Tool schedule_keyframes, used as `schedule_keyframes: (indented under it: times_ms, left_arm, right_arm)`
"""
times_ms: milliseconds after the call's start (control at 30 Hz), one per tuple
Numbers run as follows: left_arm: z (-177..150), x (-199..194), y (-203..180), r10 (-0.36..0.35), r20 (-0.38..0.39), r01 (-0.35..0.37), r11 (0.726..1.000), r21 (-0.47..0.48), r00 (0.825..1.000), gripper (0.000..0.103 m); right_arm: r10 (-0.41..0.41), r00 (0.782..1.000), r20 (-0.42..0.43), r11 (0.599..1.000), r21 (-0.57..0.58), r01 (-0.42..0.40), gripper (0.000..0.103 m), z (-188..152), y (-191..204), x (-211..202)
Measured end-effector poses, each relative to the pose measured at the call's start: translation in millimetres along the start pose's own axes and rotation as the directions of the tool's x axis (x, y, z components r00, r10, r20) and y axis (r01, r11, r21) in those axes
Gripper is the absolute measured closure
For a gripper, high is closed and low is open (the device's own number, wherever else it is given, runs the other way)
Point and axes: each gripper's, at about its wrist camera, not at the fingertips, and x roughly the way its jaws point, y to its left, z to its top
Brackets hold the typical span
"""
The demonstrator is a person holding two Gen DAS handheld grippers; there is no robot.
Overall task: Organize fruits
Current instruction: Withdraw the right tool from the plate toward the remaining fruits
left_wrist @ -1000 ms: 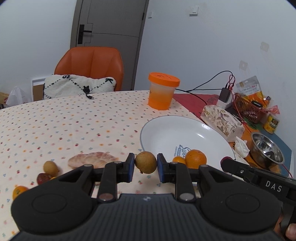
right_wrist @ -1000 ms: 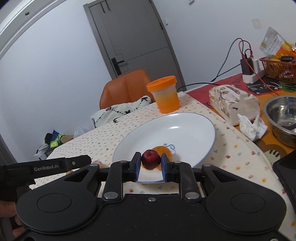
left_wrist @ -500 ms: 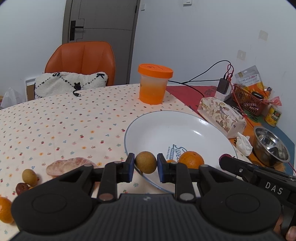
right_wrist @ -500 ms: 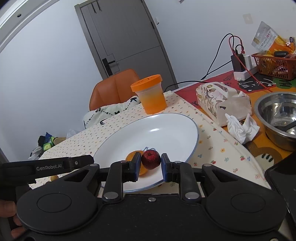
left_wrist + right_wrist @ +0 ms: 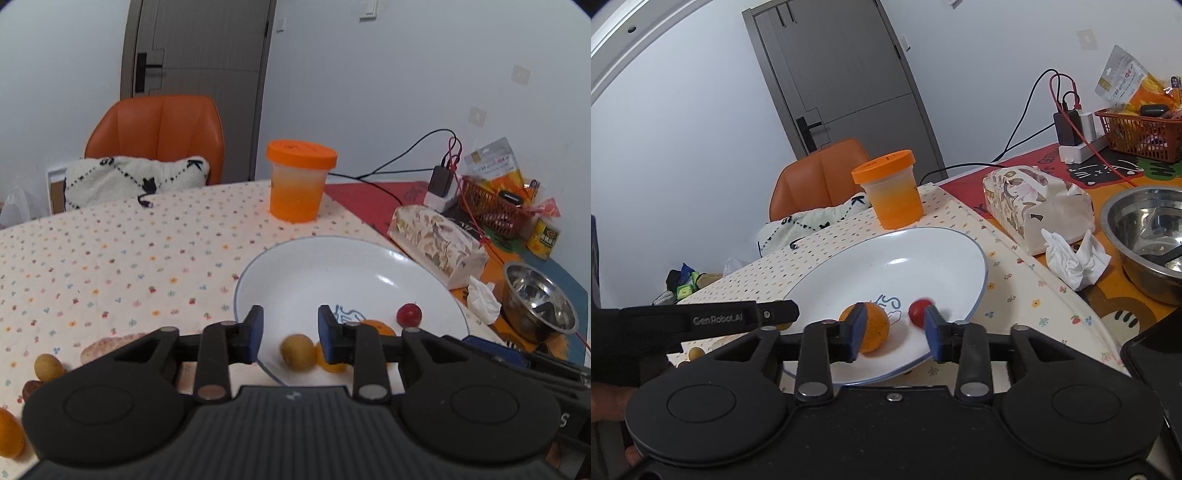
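Note:
A white plate (image 5: pixel 332 251) lies on the dotted tablecloth. My left gripper (image 5: pixel 290 328) hovers over its near rim, jaws opening and holding nothing. A brown longan (image 5: pixel 297 351) rests in the plate just below them, beside a small kumquat (image 5: pixel 330 361), an orange (image 5: pixel 376 326) and a red fruit (image 5: pixel 409 314). In the right wrist view my right gripper (image 5: pixel 894 325) is also opening over the plate (image 5: pixel 923 251). The blurred red fruit (image 5: pixel 918 312) is loose by the right pad, with the orange (image 5: pixel 873 328) behind the left pad. More fruit lies off the plate: a longan (image 5: pixel 48 366) and an orange (image 5: pixel 9 432).
An orange-lidded cup (image 5: pixel 301 181) stands behind the plate. To the right are a tissue pack (image 5: pixel 439 240), crumpled tissue (image 5: pixel 482 299), a steel bowl (image 5: pixel 535 310), a red basket (image 5: pixel 491 206) and cables. An orange chair (image 5: pixel 159 133) with a cushion stands at the far table edge.
Both grippers let go of their fruit. The longan dropped from the left jaws into the plate, and the red fruit left the right jaws. The left gripper had shifted over the plate's rim.

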Motion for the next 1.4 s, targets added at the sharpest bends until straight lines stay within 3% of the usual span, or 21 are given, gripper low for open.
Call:
schedule_keyframes:
  times_ms: [200,267,400,467,533,967,1200,1400]
  left_arm:
    - [0.5,-6.5,11.1,0.022,-0.009,-0.023,0.999,-0.038,1.000,0.063]
    - [-0.7,-10.0,14.7,0.031,-0.004,-0.032,0.999,-0.042,0.999,0.050]
    - [-2.3,-19.1,20.6,0.040,0.010,-0.040,0.998,-0.038,0.999,0.034]
    - [-3.2,-25.1,24.4,0.032,0.028,-0.031,0.999,-0.042,0.999,0.019]
    - [-3.7,-30.1,27.5,0.050,0.043,-0.048,0.998,-0.044,0.998,0.013]
    - [-12.5,-52.6,56.3,0.115,0.041,-0.111,0.991,-0.078,0.993,0.011]
    - [-17.6,-66.3,70.4,0.143,0.051,-0.137,0.985,-0.100,0.988,0.009]
    - [-21.2,-78.5,84.6,0.128,0.054,-0.119,0.983,-0.140,0.990,0.009]
  right_arm:
    - [0.000,1.000,0.002,1.000,0.004,0.000,0.058,-0.4,1.1,-2.6]
    - [0.001,1.000,0.002,1.000,0.001,-0.001,0.058,-1.2,2.7,-3.2]
    - [0.006,1.000,-0.002,1.000,0.001,-0.006,0.055,-3.1,6.2,-3.4]
    - [0.009,1.000,-0.005,1.000,0.005,-0.009,0.055,-4.1,8.1,-3.4]
    - [0.010,1.000,-0.004,1.000,0.006,-0.010,0.054,-4.8,10.7,-3.9]
    - [0.007,1.000,0.019,1.000,-0.010,-0.006,0.029,-7.8,30.2,-11.7]
    - [0.008,0.999,0.041,1.000,-0.027,-0.007,0.010,-8.2,42.0,-16.7]
    - [0.025,0.998,0.053,0.999,-0.033,-0.024,0.007,-8.3,49.9,-21.0]
